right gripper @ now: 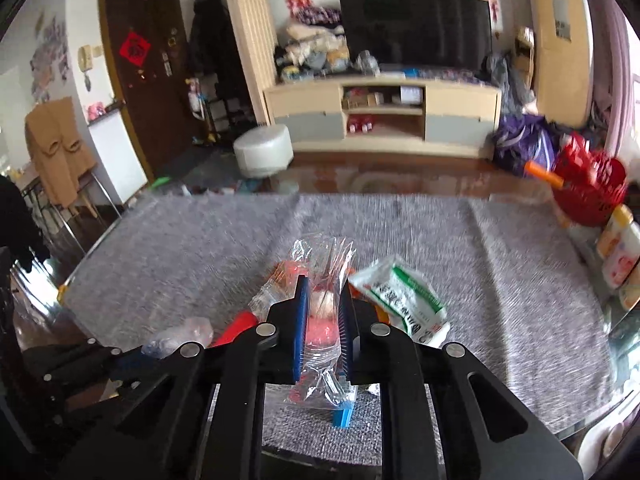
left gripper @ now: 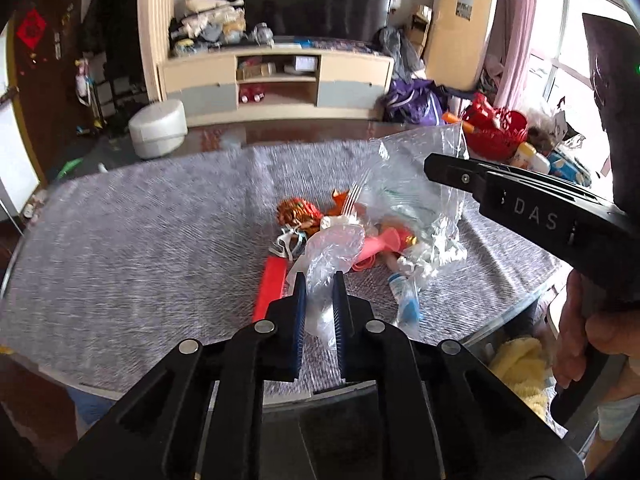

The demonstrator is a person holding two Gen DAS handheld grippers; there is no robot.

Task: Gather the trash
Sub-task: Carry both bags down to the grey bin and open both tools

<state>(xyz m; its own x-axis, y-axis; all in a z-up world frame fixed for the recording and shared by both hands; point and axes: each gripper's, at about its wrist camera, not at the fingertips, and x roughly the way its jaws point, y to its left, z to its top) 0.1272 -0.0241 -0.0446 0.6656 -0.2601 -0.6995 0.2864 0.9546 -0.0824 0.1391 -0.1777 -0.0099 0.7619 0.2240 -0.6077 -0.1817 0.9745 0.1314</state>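
Both tools are clamped on one clear plastic bag (left gripper: 416,184) above the grey-clothed table (left gripper: 140,240): left tool (left gripper: 320,280) pinching its near edge, right tool (right gripper: 323,292) its far-right edge. Wrappers (left gripper: 298,210) sit inside. A loose pinch could let thin film slip, spilling trash.
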